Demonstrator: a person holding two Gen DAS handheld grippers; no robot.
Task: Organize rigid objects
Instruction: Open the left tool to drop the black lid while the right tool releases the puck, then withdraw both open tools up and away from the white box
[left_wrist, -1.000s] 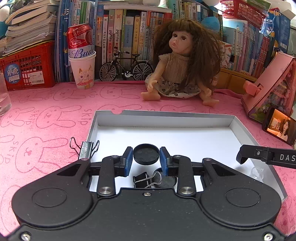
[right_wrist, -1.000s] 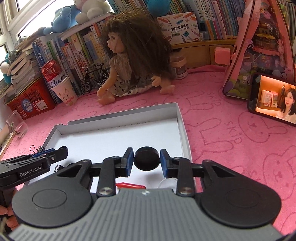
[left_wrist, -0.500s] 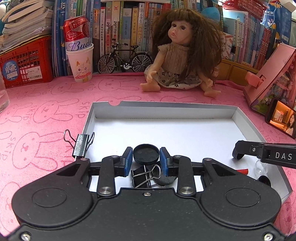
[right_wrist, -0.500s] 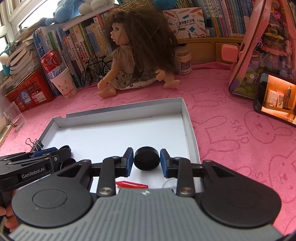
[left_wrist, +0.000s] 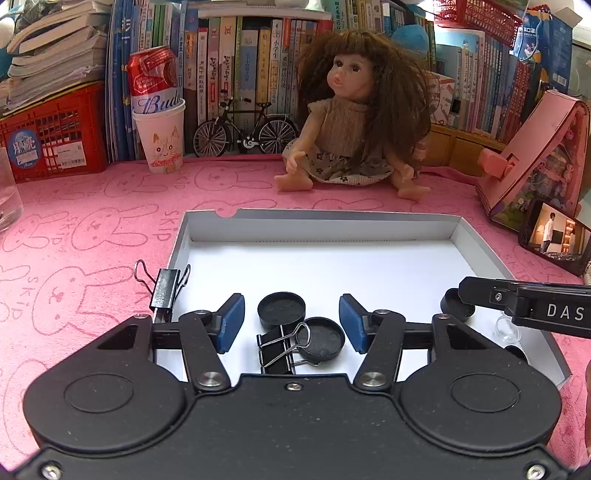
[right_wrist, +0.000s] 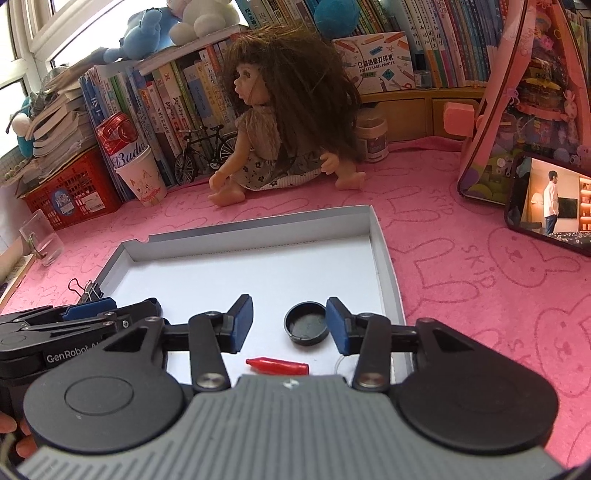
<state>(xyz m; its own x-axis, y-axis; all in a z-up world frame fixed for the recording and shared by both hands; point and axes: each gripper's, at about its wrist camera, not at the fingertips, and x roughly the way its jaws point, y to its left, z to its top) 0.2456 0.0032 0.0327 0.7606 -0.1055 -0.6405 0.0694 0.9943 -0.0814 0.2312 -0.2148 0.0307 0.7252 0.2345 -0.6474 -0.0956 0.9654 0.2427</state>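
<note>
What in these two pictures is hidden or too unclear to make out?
- Small clear plastic piece, left wrist view: partly behind the right gripper's black finger, its shape unclear.
- Black binder clip at the white cardboard tray edge, right wrist view: partly behind the left gripper.
- Red pointed cap: lower edge meets the gripper body.

The white tray's (left_wrist: 476, 243) far half lies bare; caps (left_wrist: 281, 309) and a binder clip (left_wrist: 275, 350) crowd its near edge.

Bookshelf (left_wrist: 258, 66) behind pink rabbit-print cloth (left_wrist: 92, 229).

Home child's desk: crammed bookshelf (left_wrist: 258, 74), doll (left_wrist: 351, 122), pink bunny-print cloth (left_wrist: 92, 229).
</note>
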